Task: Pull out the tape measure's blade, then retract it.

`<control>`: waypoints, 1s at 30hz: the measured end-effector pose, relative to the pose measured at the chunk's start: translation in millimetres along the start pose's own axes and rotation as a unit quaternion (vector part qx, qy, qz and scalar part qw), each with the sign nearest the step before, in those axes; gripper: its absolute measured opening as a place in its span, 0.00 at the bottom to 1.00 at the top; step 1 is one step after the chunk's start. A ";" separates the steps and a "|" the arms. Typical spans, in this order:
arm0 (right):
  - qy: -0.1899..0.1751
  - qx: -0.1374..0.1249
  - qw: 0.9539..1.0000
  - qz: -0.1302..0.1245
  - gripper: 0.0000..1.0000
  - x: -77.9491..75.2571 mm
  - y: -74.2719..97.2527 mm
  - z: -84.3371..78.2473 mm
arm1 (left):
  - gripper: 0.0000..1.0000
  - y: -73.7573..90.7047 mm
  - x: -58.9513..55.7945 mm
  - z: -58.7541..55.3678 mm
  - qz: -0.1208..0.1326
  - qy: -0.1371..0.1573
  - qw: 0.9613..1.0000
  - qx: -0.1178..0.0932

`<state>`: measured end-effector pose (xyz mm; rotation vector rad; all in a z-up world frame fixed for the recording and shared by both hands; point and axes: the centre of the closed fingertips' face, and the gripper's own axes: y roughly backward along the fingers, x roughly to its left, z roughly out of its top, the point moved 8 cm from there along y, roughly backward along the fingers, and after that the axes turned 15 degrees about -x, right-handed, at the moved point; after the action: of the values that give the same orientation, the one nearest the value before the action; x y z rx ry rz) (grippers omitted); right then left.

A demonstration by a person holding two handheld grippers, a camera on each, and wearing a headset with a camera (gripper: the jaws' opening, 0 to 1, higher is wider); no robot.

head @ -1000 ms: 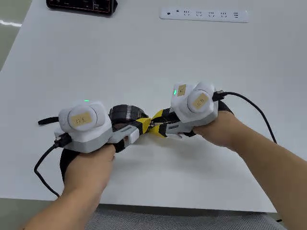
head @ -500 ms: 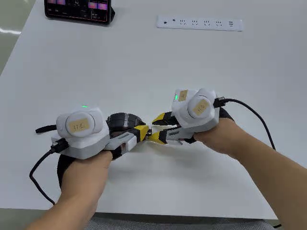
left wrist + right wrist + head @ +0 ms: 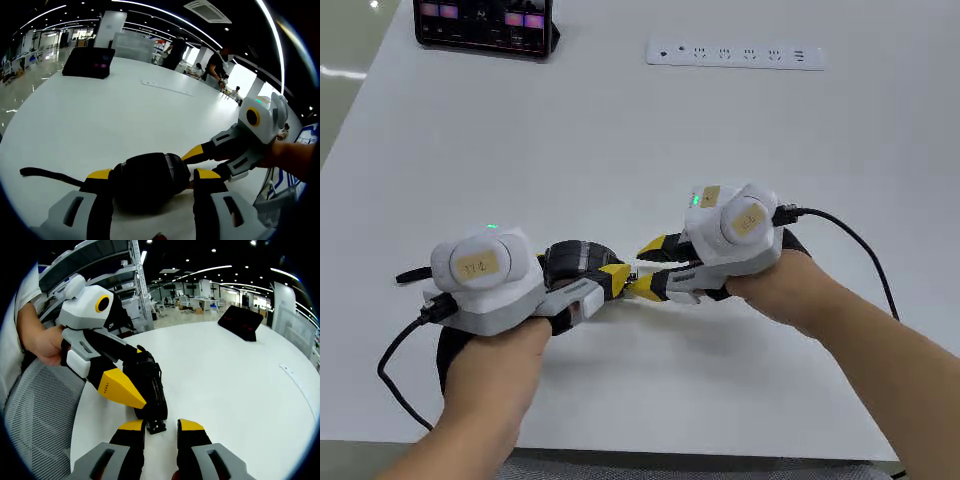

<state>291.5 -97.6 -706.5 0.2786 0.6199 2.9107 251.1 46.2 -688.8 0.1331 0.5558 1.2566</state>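
Apart go my two hands, just a little, since a second ago: then the right tips sat almost against the case, and now a short pale stretch of blade [image 3: 648,266] shows between them. My head has tipped up too, so the dark tablet [image 3: 485,22] at the far edge shows more of its lit screen. Work surface is a plain white table [image 3: 620,130], with a white power strip [image 3: 735,54] lying flat beside the tablet, well away from me. Around it is a big open hall with light strips on a dark ceiling, a metal shelving rack [image 3: 135,270], people [image 3: 217,65] standing far off, and my mesh chair [image 3: 40,405] at the near edge. Left tongs [image 3: 152,175] are pinching the black tape measure [image 3: 575,258] by its case, one yellow tip on each side, low on the table, its strap [image 3: 45,174] trailing out. Right tongs [image 3: 161,426] stand nearly together with the blade's hook [image 3: 156,428] in the narrow gap, against one tip; whether both tips press it, I cannot tell.
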 end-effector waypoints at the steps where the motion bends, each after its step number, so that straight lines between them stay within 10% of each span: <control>1: -0.001 -0.001 1.000 -0.001 0.23 0.4 0.3 0.1 | 0.62 0.2 -0.3 0.1 0.000 0.002 1.000 -0.001; 30: -0.027 -0.029 0.998 -0.054 0.35 13.3 37.3 -3.6 | 0.64 16.1 -3.5 9.3 -0.025 -0.034 0.999 -0.011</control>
<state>273.7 -130.2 -692.2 0.3062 0.5256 2.8020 240.8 50.0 -673.3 0.1426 0.4836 1.2042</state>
